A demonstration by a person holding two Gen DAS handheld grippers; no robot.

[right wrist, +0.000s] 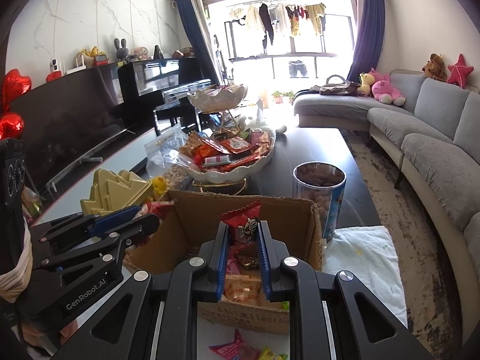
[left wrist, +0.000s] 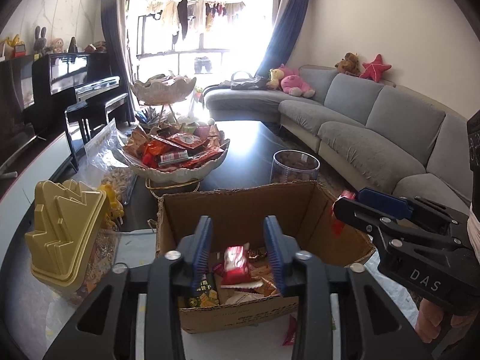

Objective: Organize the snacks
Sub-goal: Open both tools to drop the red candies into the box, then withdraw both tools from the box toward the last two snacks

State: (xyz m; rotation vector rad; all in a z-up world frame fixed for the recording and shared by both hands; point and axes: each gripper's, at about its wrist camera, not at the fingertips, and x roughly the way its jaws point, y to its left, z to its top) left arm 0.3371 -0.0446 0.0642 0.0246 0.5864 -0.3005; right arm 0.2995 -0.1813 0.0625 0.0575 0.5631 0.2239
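An open cardboard box (left wrist: pixel 240 193) (right wrist: pixel 210 198) stands on the dark table, with several snack packets lying inside. In the left wrist view my left gripper (left wrist: pixel 238 234) hangs open over the box. A blurred red packet (left wrist: pixel 237 262) is in the gap below its pads and touches neither. In the right wrist view my right gripper (right wrist: pixel 243 231) is over the box's near side. It is closed on an upright red snack packet (right wrist: pixel 244 225) at its tips. That gripper (left wrist: pixel 348 199) shows at the right of the left view, and the left gripper (right wrist: pixel 147 214) at the left of the right view.
Behind the box stands a two-tier white dish (left wrist: pixel 177 174) (right wrist: pixel 228 177) heaped with snacks. A clear tub of nuts (left wrist: pixel 295 165) (right wrist: pixel 319 180) is at the right, a gold-lidded container (left wrist: pixel 66 231) (right wrist: pixel 117 192) at the left. A white cloth (right wrist: pixel 360 255) and loose packets (right wrist: pixel 237 349) lie nearby.
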